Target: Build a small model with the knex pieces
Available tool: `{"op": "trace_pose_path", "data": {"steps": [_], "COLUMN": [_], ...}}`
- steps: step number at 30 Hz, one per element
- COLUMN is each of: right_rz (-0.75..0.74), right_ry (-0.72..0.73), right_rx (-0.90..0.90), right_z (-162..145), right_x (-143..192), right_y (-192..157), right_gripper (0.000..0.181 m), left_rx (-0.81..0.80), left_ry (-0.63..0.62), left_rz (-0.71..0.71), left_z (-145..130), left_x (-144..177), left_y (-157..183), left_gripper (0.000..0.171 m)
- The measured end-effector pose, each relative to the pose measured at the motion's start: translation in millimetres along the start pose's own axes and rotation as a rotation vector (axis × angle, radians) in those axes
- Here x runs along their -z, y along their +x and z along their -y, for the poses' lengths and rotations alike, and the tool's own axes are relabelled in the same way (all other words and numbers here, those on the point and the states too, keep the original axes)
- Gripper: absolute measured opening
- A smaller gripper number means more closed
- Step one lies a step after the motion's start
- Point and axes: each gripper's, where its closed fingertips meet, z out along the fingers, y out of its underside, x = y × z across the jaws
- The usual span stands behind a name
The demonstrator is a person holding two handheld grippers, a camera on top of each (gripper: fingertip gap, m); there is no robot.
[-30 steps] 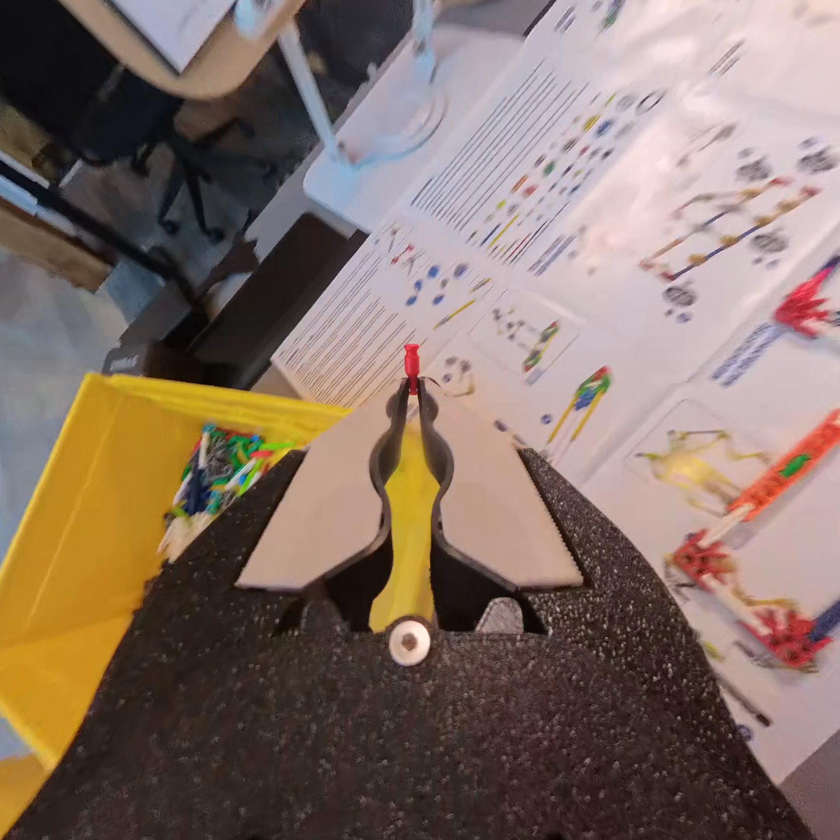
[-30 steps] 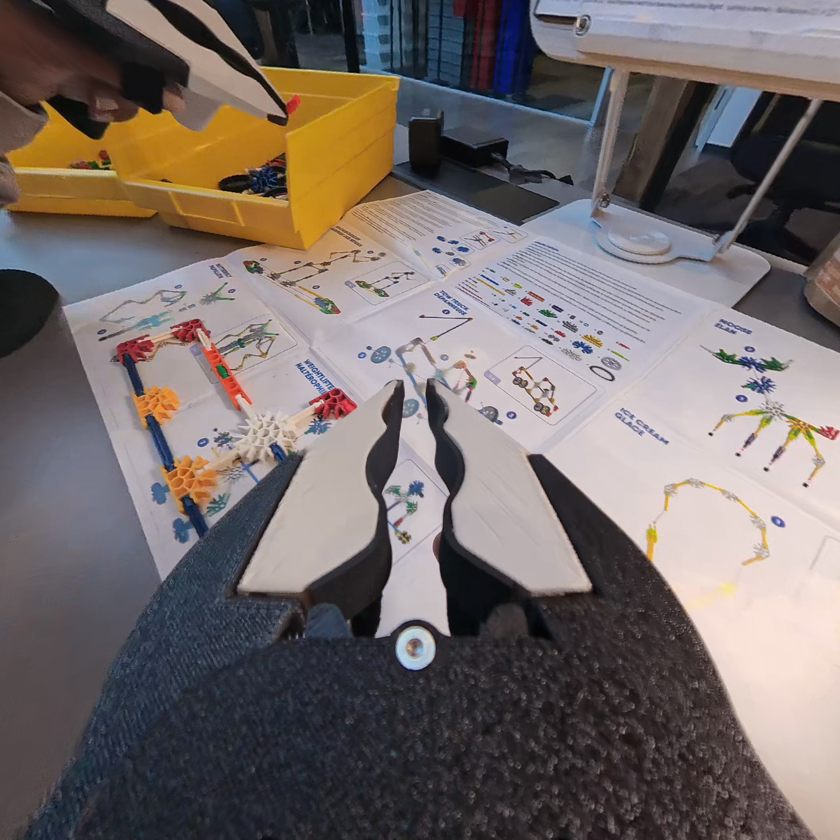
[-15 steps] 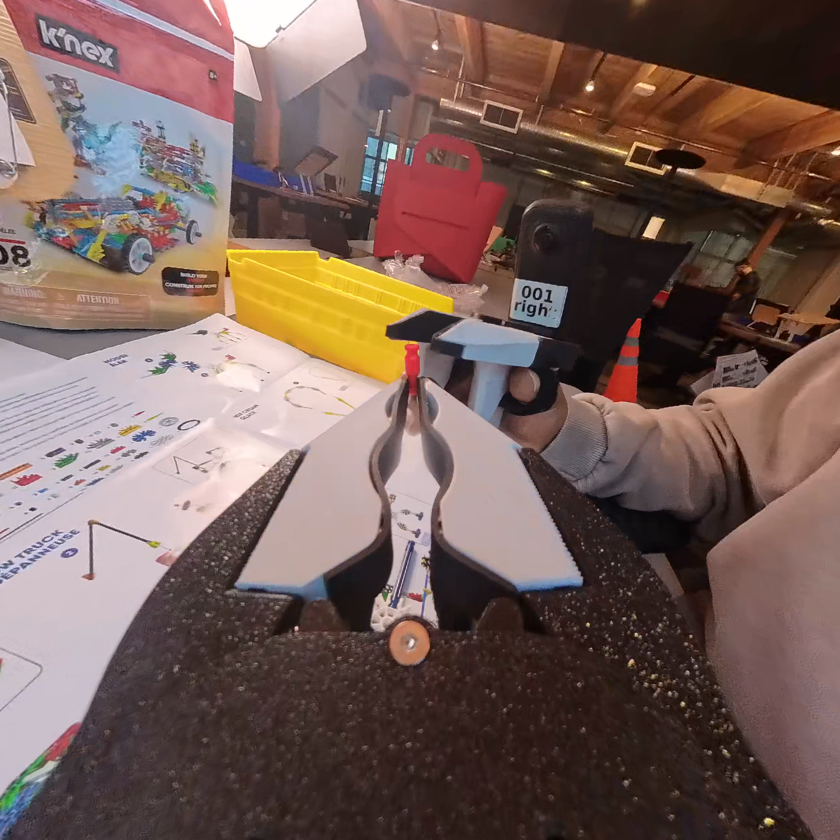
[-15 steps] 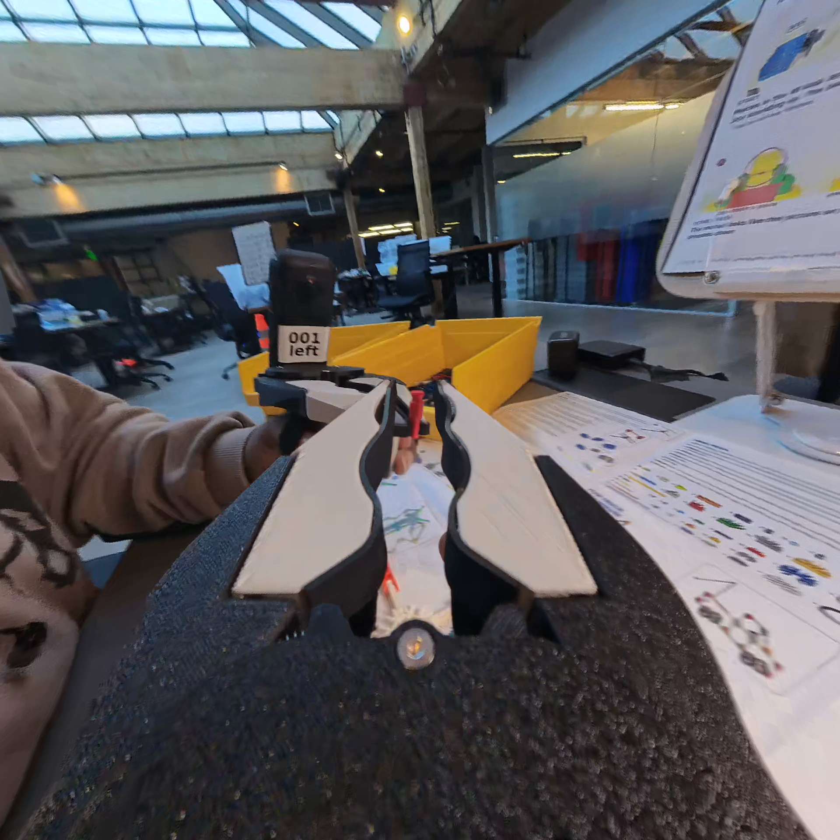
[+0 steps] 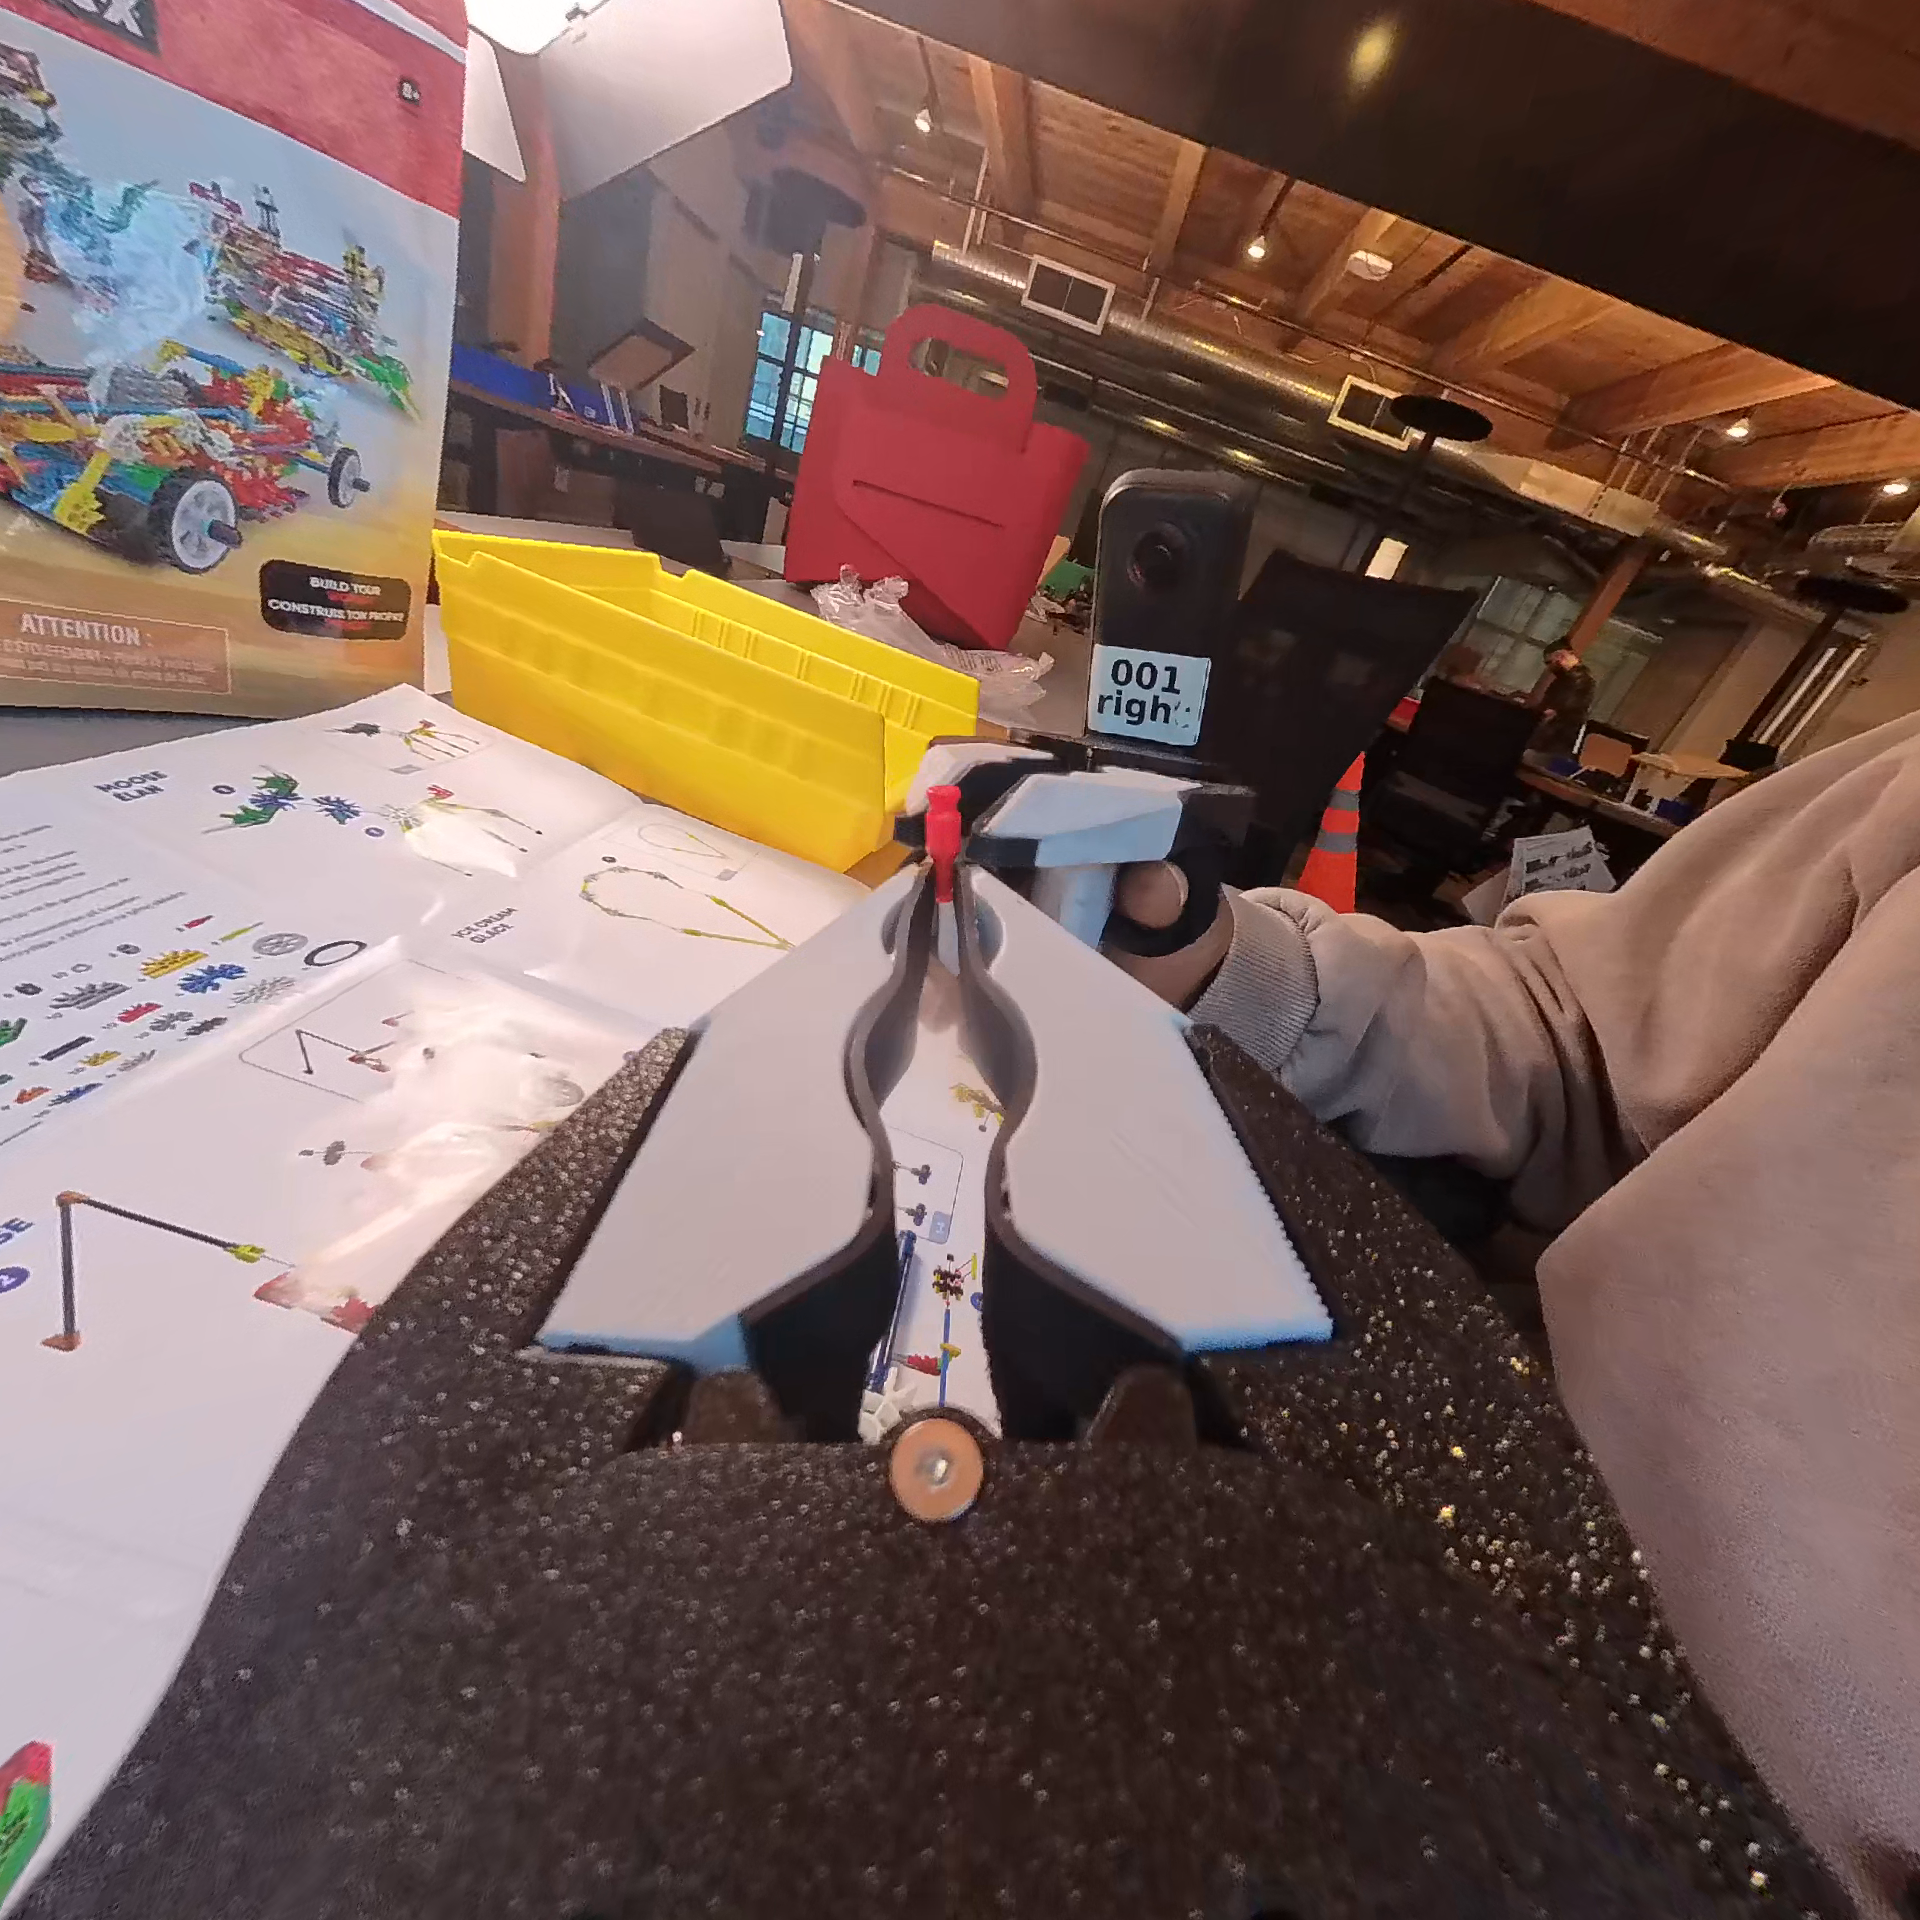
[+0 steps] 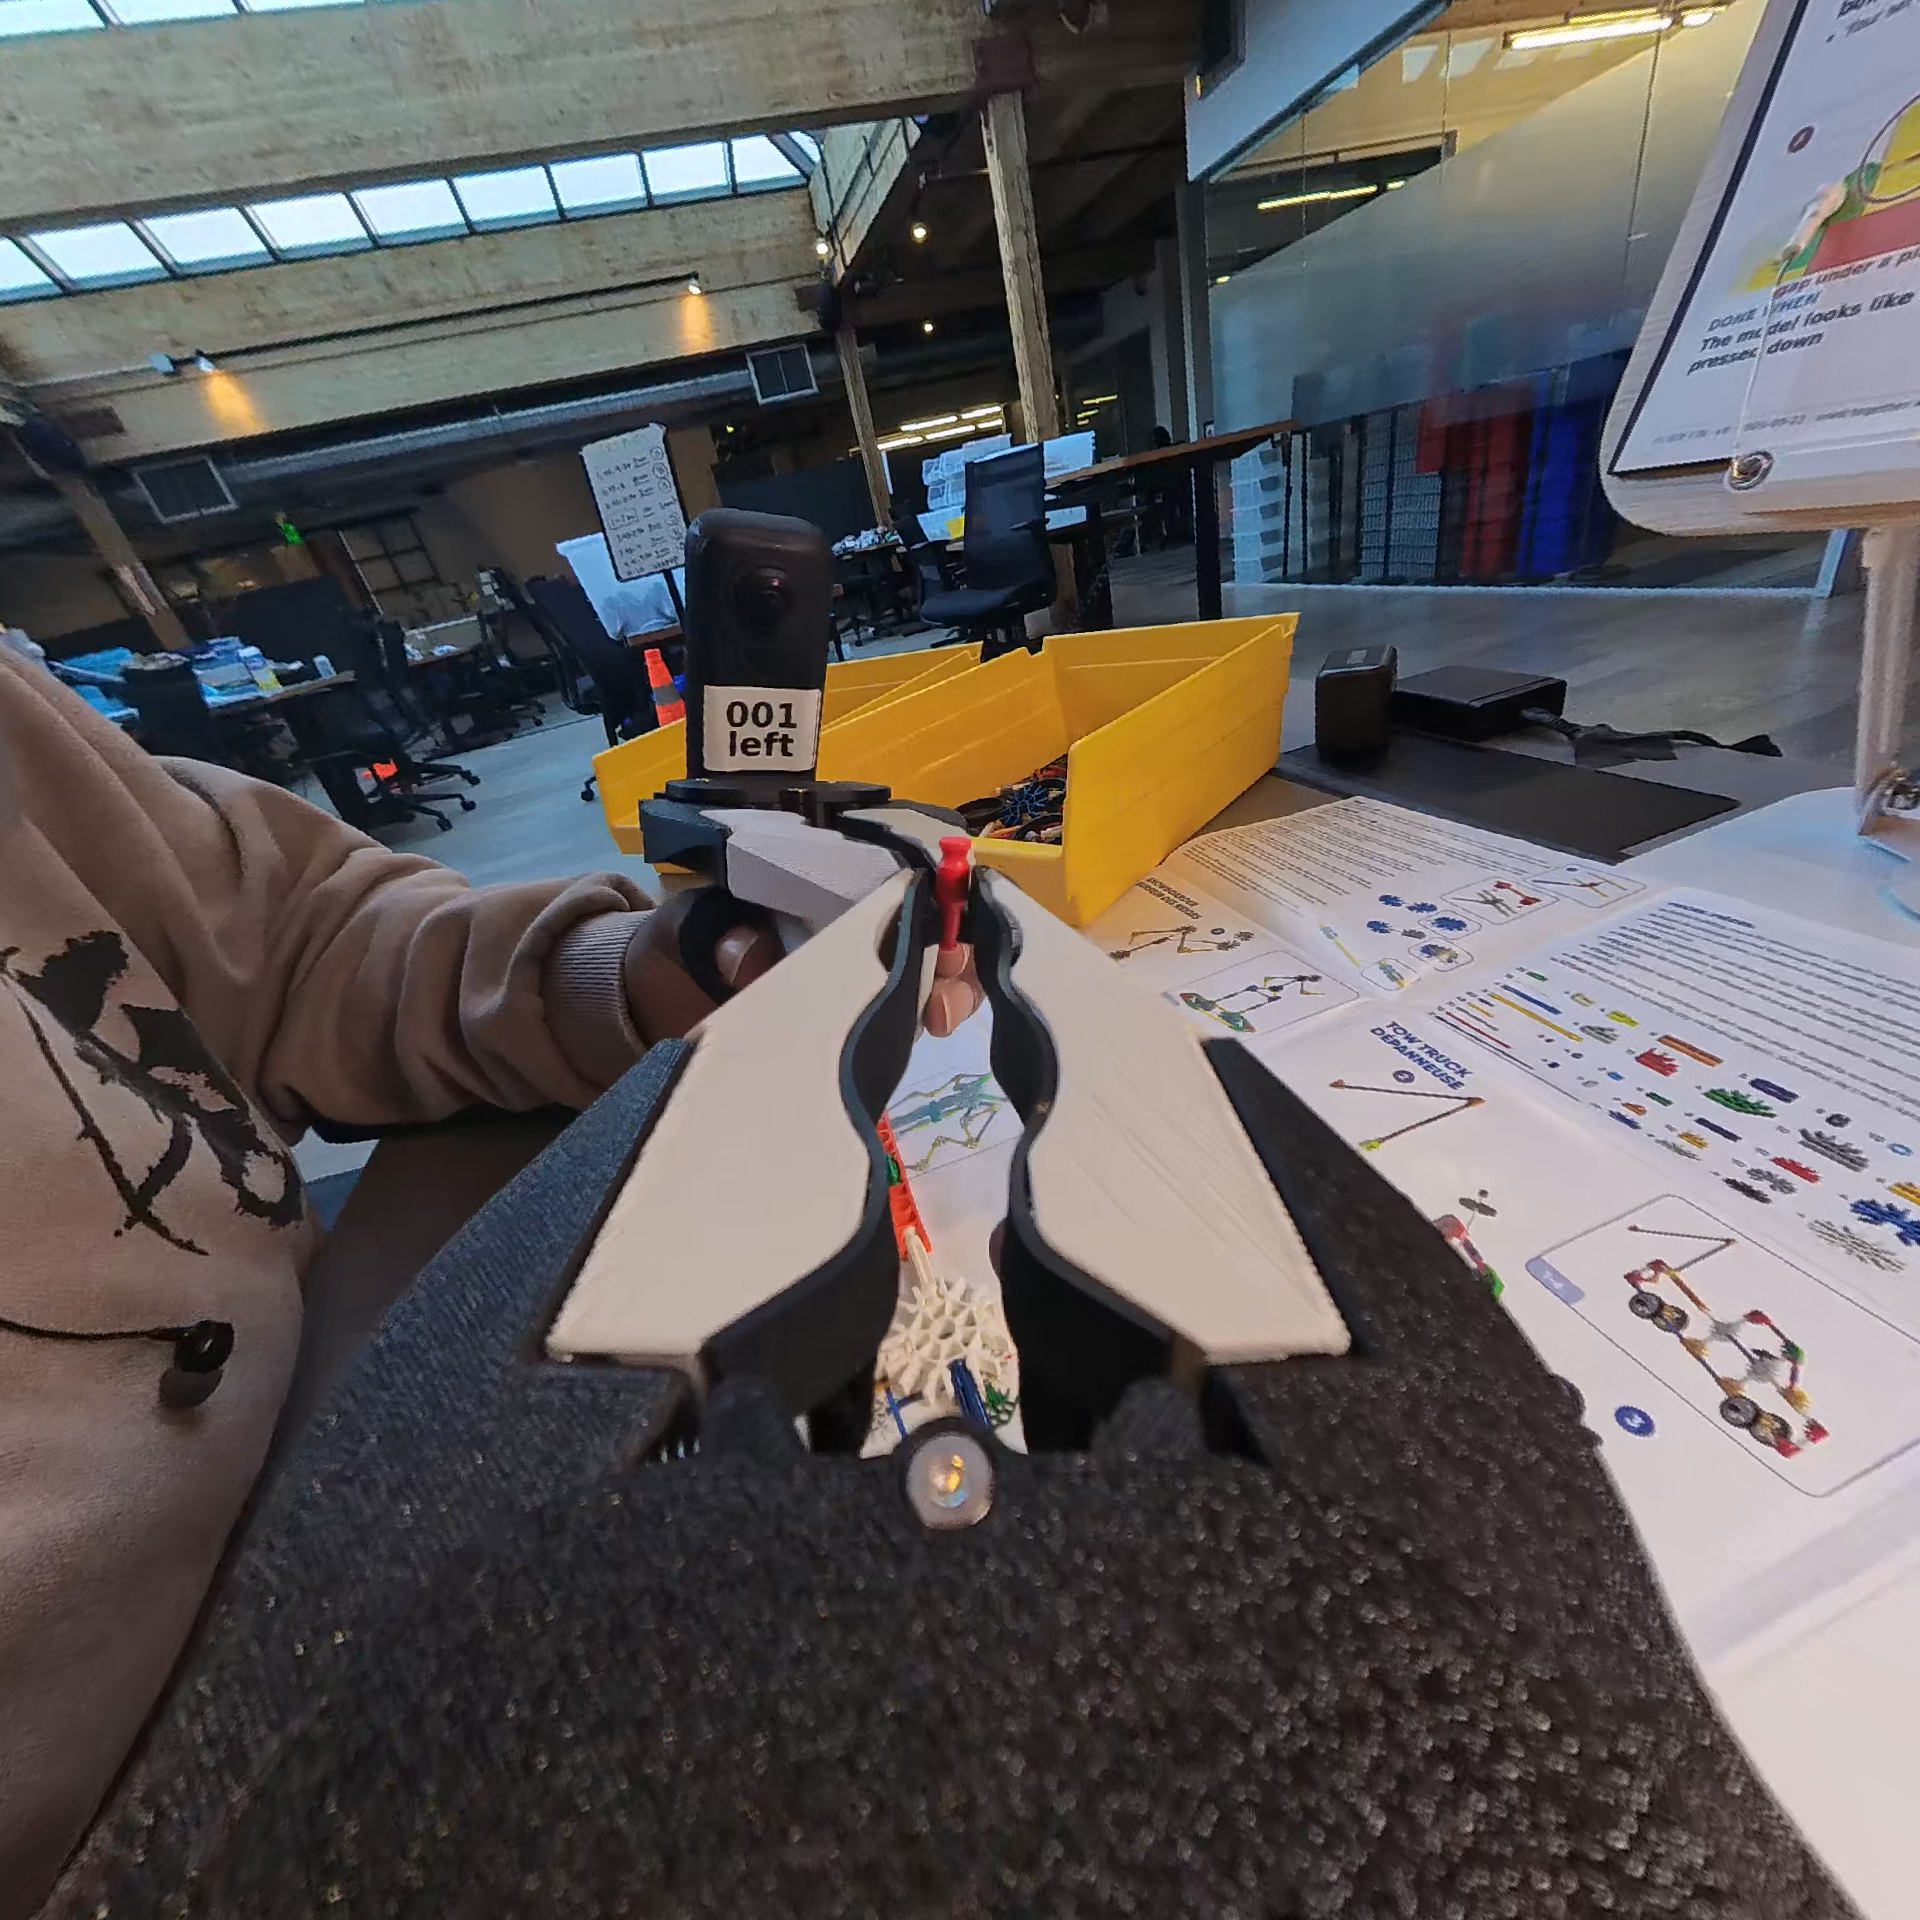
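Observation:
My left gripper (image 5: pixel 940 883) is shut on a small red rod (image 5: pixel 943 831) that sticks up out of its tips. It faces my right gripper (image 5: pixel 997 821) tip to tip above the instruction sheet (image 5: pixel 312 987). In the right wrist view the red rod (image 6: pixel 951 883) stands between the tips of my right gripper (image 6: pixel 951 894). Those jaws are a little apart, with a thin gap on each side of the rod. The left gripper (image 6: pixel 831 852) shows just behind it. A part-built model with a white snowflake connector (image 6: pixel 945 1340) lies on the sheet below.
Yellow bins stand at the table's far side (image 5: pixel 675 675), one holding loose parts (image 6: pixel 1143 748). A toy box (image 5: pixel 208 364) stands at the left, a red bag (image 5: pixel 935 499) behind. A sheet on a white stand (image 6: pixel 1766 260) and a black adapter (image 6: pixel 1475 696) are on the right. Both grippers' tips are close together, under 4 cm apart.
My left gripper carried the red rod from the yellow bin over the sheet. Both grippers tilted up to face each other and closed in until the rod stood between the right gripper's tips.

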Motion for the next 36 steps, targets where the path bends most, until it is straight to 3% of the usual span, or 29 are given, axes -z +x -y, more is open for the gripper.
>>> {"op": "trace_pose_path", "data": {"steps": [14,28,36], "right_rz": [0.053,0.046,0.044], "right_ry": [-0.145,-0.212,-0.218], "right_rx": [0.04,-0.004,-0.034], "right_z": [-27.1,-42.4,-46.3], "right_x": [4.4,3.4,3.8], "right_y": [-3.8,1.1,4.7], "right_gripper": [0.005,0.005,0.005], "left_rx": [-0.046,0.091,0.086], "left_ry": [-0.157,-0.228,-0.254], "left_rz": [-0.011,-0.03,-0.005], "left_z": [-30.6,-47.1,-51.4], "left_x": [2.8,5.7,8.2], "left_y": [1.0,-5.8,-9.9], "left_gripper": [0.001,0.004,0.003]}}
